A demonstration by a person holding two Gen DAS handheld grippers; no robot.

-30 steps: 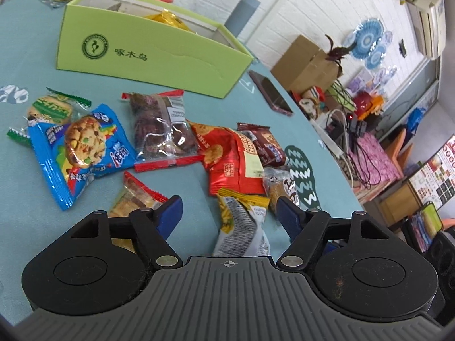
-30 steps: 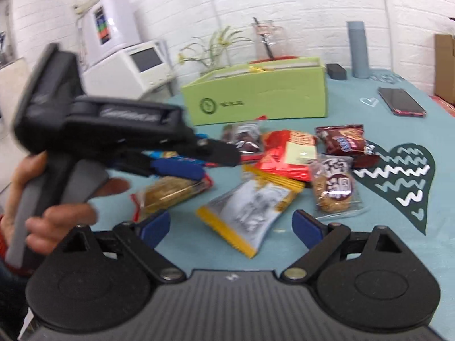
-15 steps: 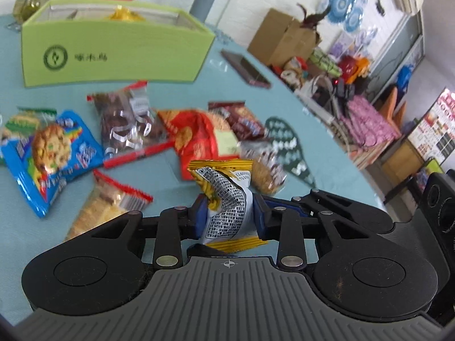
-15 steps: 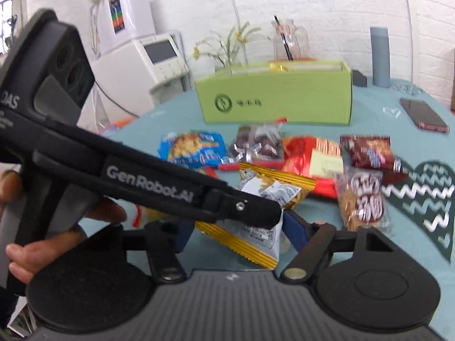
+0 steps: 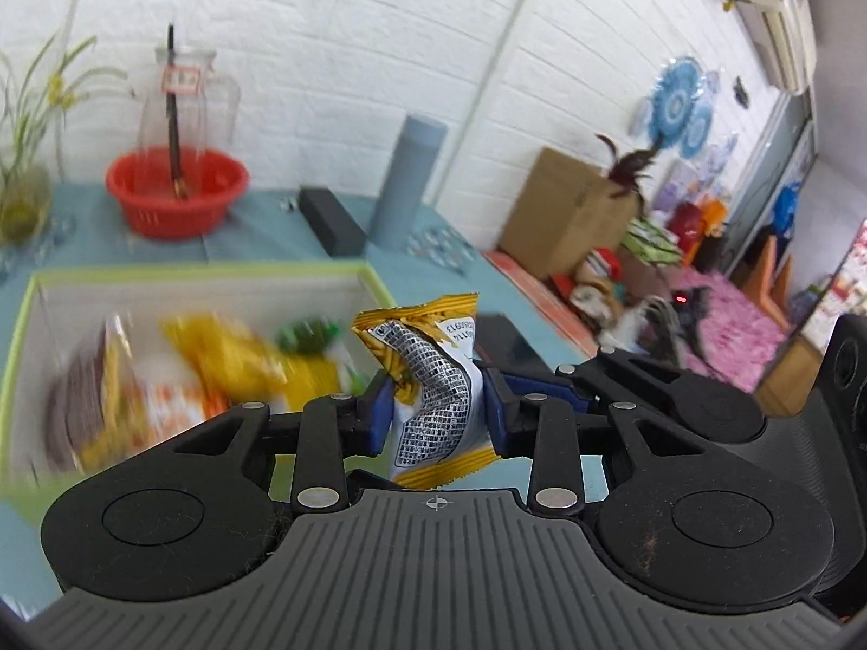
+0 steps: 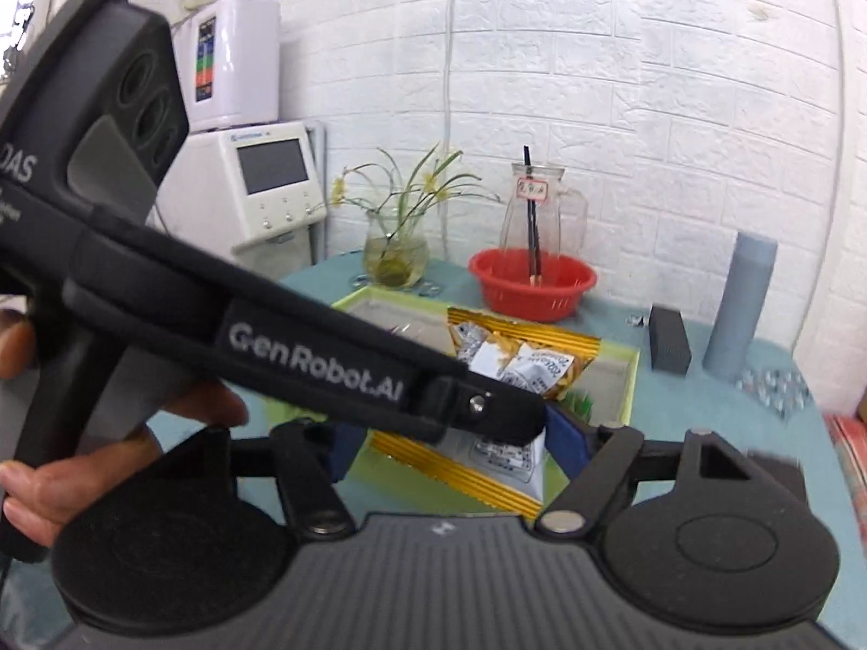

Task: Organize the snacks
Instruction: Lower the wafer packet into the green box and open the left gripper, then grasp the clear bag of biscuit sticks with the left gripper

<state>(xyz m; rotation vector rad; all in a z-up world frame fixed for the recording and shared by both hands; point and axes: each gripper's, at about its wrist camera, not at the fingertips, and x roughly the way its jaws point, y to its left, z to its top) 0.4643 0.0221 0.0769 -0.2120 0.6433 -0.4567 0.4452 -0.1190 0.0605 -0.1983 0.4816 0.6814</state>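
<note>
White brick walls back the counter [image 5: 433,276] as the left tool [image 5: 433,414] clamps the yellow snack packet [image 5: 433,406], the green box [image 5: 206,271] waiting at ten o'clock for its release, while the right tool [image 6: 450,449] stands open.

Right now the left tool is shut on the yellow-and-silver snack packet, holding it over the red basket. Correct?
Not quite. The left tool is shut on the yellow-and-silver snack packet, but it holds it at the green box, which already has snacks in it. The red basket sits further back on the table. The left wrist view shows this.
</note>
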